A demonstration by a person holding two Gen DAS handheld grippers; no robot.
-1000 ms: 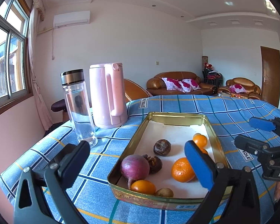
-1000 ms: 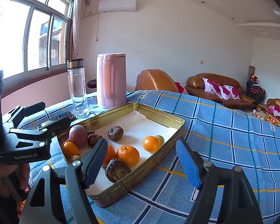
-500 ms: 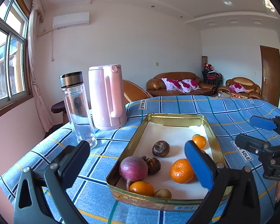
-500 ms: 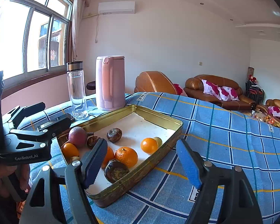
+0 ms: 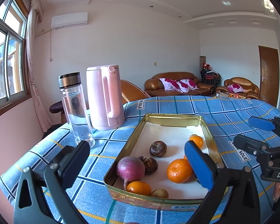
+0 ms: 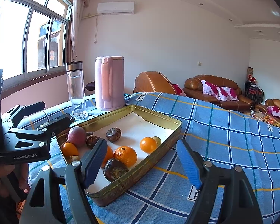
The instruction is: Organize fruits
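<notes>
White walls, AC unit point(image 5: 69, 20) high by the sunlit window point(image 6: 30, 39) with curtain point(image 5: 37, 59). Brown leather sofa point(image 5: 179, 84) with floral cushions, armchair point(image 5: 239, 87), wooden door point(image 5: 268, 76) far right. Recessed ceiling lights.

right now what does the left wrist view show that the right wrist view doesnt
Only the left wrist view shows the brown door and the tin's near wall with its barcode label. Only the right wrist view shows a dark fruit at the tin's near corner and the person's hand on the left claw's handle. Both show the gold tin of fruit, the pink kettle, the glass bottle, the purple-red root, the large orange and both open claws.
</notes>
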